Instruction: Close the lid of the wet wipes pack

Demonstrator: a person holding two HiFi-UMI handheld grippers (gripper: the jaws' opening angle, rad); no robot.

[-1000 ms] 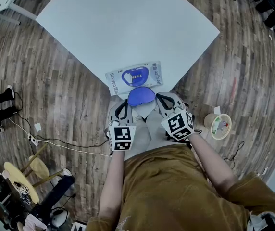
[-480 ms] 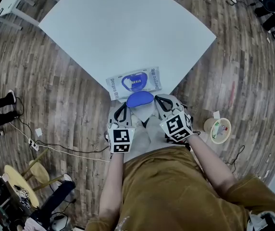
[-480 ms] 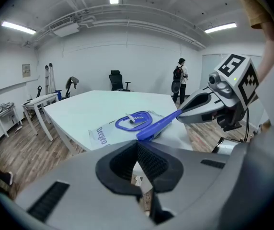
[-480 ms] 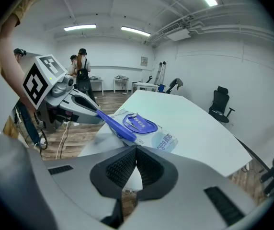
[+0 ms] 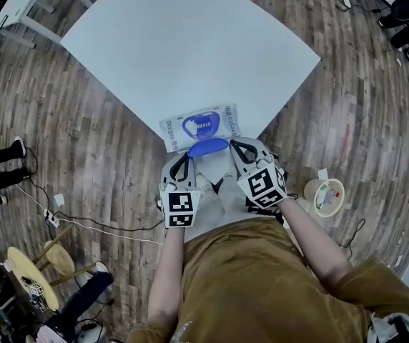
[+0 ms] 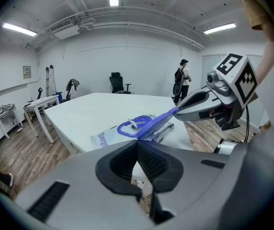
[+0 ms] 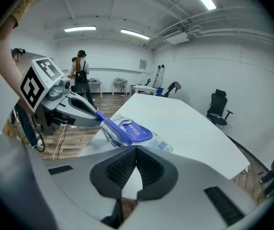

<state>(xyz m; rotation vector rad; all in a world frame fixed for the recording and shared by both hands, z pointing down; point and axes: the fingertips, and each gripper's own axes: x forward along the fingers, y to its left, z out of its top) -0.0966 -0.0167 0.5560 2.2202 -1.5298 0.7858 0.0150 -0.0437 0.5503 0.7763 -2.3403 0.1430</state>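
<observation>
While the lid [image 5: 208,147] stands half-raised over the pack [image 5: 201,126] at the table's [image 5: 190,48] near corner, left gripper [image 5: 186,154] and right gripper [image 5: 235,144], jaws pressed together at its ends, should push down evenly until it seats.

- The left gripper [image 5: 187,153] has a pale grey shell, with black ribbed pads lining its jaws.
- The right gripper [image 5: 234,143] has the same grey-and-black build.
- Each bears a white cube [image 5: 181,207] with black square markers.
- The person wears a mustard-brown, short-sleeved shirt [image 5: 247,277].
</observation>
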